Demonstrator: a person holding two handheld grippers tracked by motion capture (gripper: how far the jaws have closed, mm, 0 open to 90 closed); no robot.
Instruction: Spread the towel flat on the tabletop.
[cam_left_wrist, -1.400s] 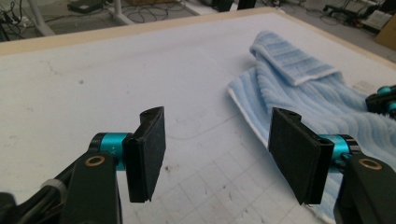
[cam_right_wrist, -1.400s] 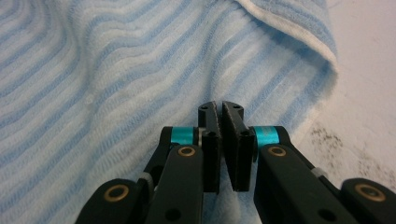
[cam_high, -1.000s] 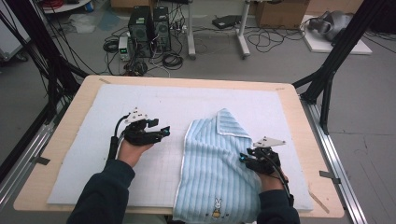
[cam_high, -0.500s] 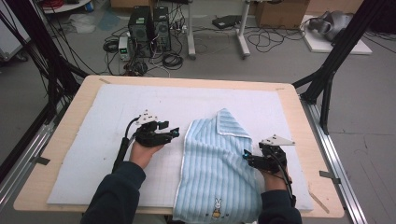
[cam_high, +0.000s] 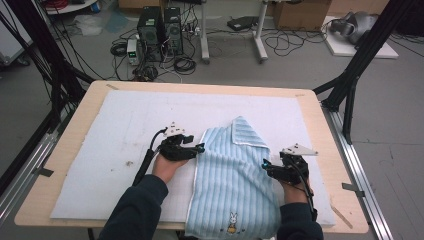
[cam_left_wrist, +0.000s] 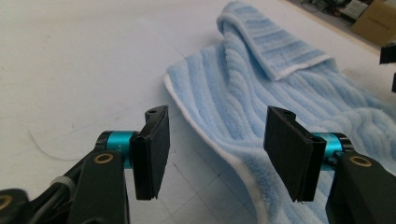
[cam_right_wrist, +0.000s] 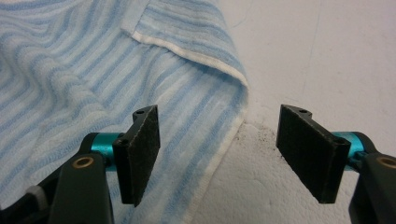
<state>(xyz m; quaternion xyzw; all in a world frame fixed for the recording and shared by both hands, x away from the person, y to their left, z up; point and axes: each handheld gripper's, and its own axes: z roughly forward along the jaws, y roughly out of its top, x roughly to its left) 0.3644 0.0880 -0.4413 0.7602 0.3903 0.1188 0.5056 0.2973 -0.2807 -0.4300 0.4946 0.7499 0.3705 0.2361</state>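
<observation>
A light blue striped towel (cam_high: 235, 185) with a white hem lies on the white mat, its far corner folded over (cam_high: 247, 132) and its near end with a rabbit motif hanging at the table's front. My left gripper (cam_high: 199, 148) is open at the towel's left edge. In the left gripper view the hem of the towel (cam_left_wrist: 280, 79) runs under the gap of the left gripper (cam_left_wrist: 219, 154), untouched. My right gripper (cam_high: 265, 166) is open at the right edge and its jaws have just been opening. The towel (cam_right_wrist: 93, 70) edge lies low between the pads of the right gripper (cam_right_wrist: 217, 156), not pressed.
The white mat (cam_high: 125, 115) covers most of the wooden table (cam_high: 320, 115). A dark smudge (cam_right_wrist: 261, 135) marks the mat beside the towel's right edge. Black frame posts stand at both sides, and computers and cables lie on the floor behind.
My left hand has slid right, up to the towel's left edge. The right gripper's jaws have spread apart at the right edge; that hand has hardly moved.
</observation>
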